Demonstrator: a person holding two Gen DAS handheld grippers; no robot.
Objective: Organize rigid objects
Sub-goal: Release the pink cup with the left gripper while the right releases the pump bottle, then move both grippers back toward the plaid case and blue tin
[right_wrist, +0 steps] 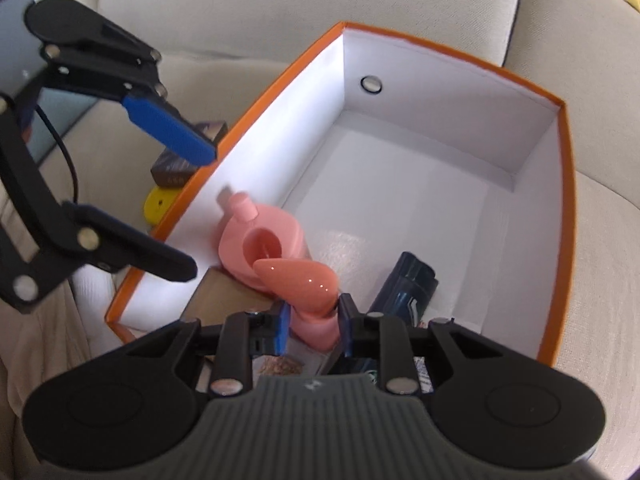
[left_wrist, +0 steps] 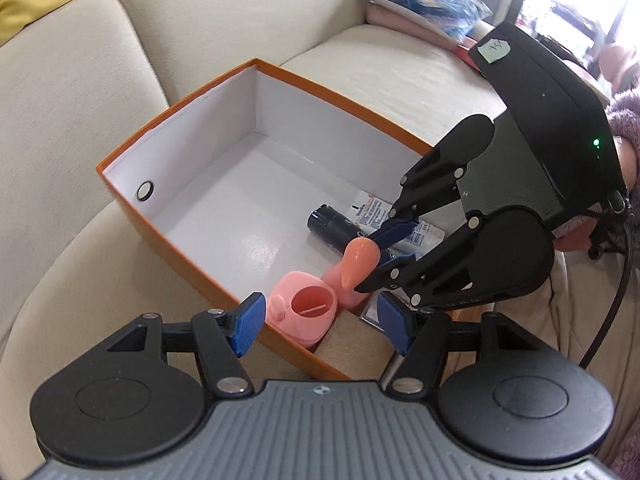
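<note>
Soft daylight fills both views, brightest at the blown-out window far behind the orange cardboard box with white lining. The box's white inner walls glare, and small highlights dot the glossy coral teardrop-shaped plastic piece. Fisheye distortion curves the box's rim and the cream fabric sofa cushions. In the right wrist view the left claw beside the box is smeared by motion blur.

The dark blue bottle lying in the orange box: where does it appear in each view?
Left wrist view: dark blue bottle right of centre, behind the right tool.
Right wrist view: lower right, beside the right tool.
Shared landmark: round eyelet in the box wall.
</note>
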